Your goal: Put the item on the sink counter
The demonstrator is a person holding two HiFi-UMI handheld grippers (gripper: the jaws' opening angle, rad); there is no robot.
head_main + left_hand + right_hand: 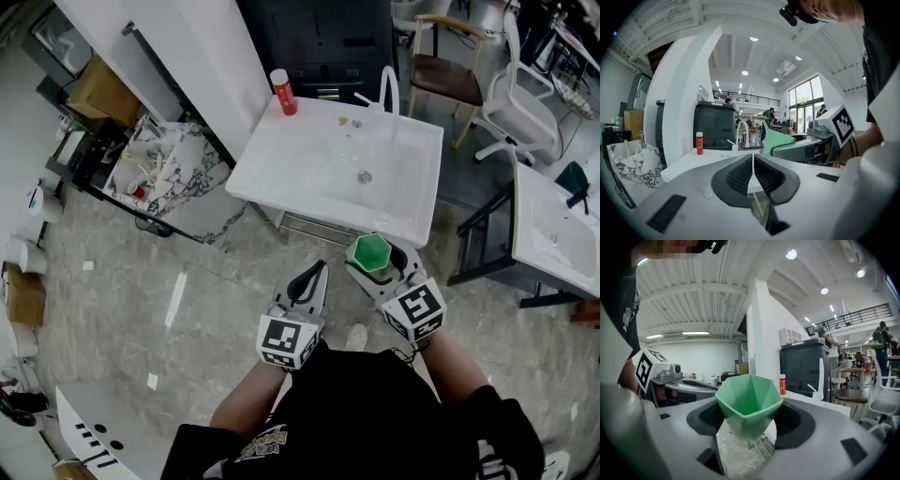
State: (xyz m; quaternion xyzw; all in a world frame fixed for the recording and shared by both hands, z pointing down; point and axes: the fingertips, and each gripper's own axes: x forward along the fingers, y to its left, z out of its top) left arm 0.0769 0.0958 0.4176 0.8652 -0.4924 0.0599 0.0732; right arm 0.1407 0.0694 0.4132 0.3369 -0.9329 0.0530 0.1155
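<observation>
A green faceted cup (371, 251) sits upright between the jaws of my right gripper (381, 263), which is shut on it, just in front of the white sink counter (272, 164). In the right gripper view the green cup (749, 404) fills the middle, held by both pads. My left gripper (309, 282) hangs to the left of it, jaws shut and empty. From the left gripper view the green cup (779, 140) shows at the right in the other gripper, and my left gripper (753, 174) has its pads pressed together.
A red bottle (283, 92) stands on the counter's back left corner, and a white tap (386, 90) rises at the back. A marble-topped stand (178, 164) is at the left. A wooden chair (448, 70), a white chair (520, 112) and a second sink (548, 234) lie to the right.
</observation>
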